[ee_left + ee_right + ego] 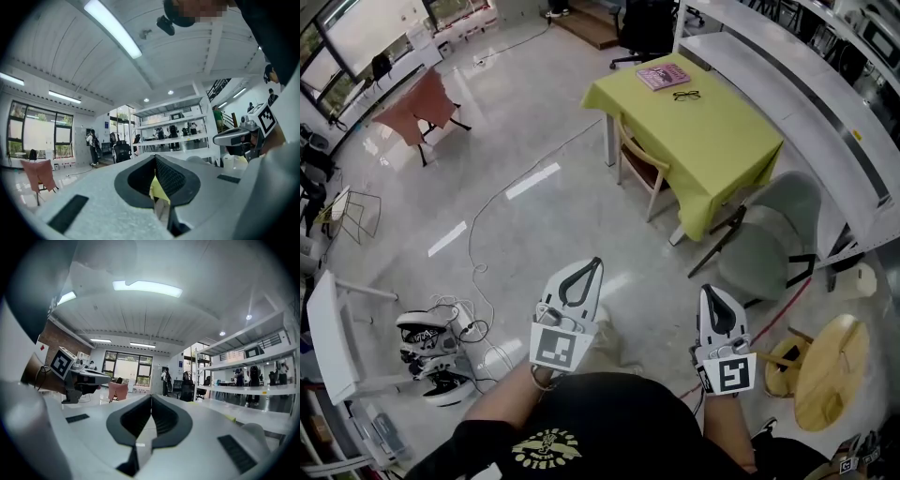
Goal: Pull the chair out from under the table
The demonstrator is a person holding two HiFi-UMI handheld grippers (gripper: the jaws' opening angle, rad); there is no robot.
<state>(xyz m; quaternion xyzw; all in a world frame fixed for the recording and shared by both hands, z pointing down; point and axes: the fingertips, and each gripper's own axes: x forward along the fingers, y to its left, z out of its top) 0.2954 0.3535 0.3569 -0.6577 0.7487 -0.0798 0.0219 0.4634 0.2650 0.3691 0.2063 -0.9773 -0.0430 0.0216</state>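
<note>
The left gripper (593,266) and right gripper (710,292) hang side by side over a glossy pale stone floor (516,225), each with its jaws clenched on nothing. Farther off, the light wooden chair (639,161) sits tucked under the left edge of the lime-green clothed tabletop (722,141), well apart from both. Long white shelving (806,103) lines the right.

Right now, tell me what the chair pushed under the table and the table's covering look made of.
Chair: looks like pale wood, smooth finish, going by its tan curved back and slim legs; the darker seat is unclear. Table: covering looks like matte yellow-green fabric, since it drapes over the edges to a hanging corner.
</note>
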